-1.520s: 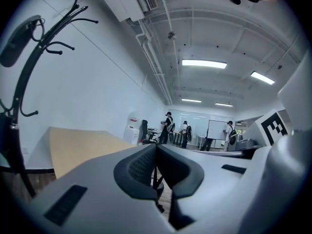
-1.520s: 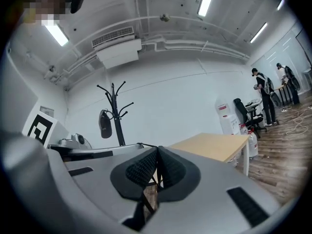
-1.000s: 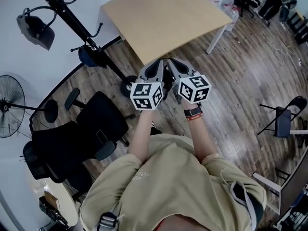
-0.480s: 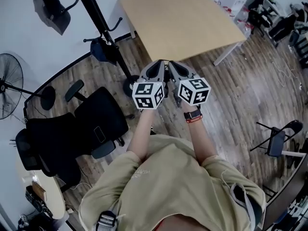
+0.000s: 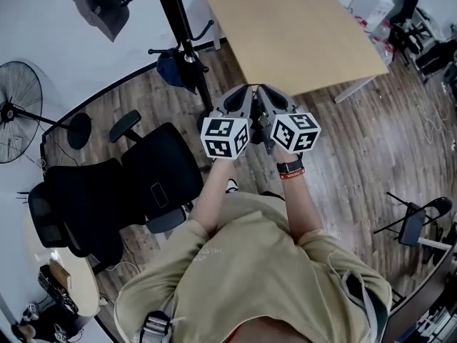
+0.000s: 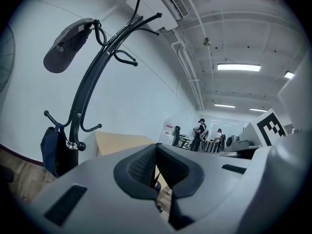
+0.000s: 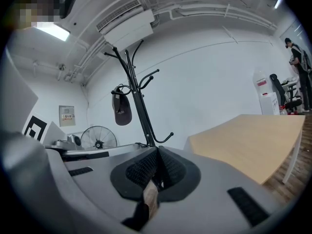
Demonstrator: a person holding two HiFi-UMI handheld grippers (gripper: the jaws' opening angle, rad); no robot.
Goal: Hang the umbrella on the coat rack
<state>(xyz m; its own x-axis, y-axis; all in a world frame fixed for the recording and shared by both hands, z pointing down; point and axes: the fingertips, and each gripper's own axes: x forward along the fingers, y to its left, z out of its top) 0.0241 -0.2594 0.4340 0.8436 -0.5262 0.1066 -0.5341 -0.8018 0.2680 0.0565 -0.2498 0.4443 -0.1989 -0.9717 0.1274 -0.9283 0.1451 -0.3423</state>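
The black coat rack (image 5: 182, 31) stands just ahead and left of both grippers; its pole (image 7: 139, 101) rises behind the jaws. A dark cap (image 5: 100, 2) hangs on an upper hook, and a blue fabric thing (image 5: 170, 70) hangs on a low hook. My left gripper (image 5: 245, 91) and right gripper (image 5: 263, 91) are held side by side, tips almost touching. A dark thing shows between and under them. The right gripper (image 7: 157, 160) is shut on a tan strip, seemingly part of the umbrella. The left gripper (image 6: 156, 152) is shut, with only a thin dark sliver between its pads.
A light wooden table (image 5: 300, 27) stands ahead to the right. Two black office chairs (image 5: 153, 170) sit at my left, with a floor fan (image 5: 18, 120) beyond them. A folding chair (image 5: 418, 220) is at the right. People stand far off in the room (image 6: 200, 133).
The rack, cap and table have slid right and nearer in the head view. Both grippers stay together and shut, now closer to the rack's pole.
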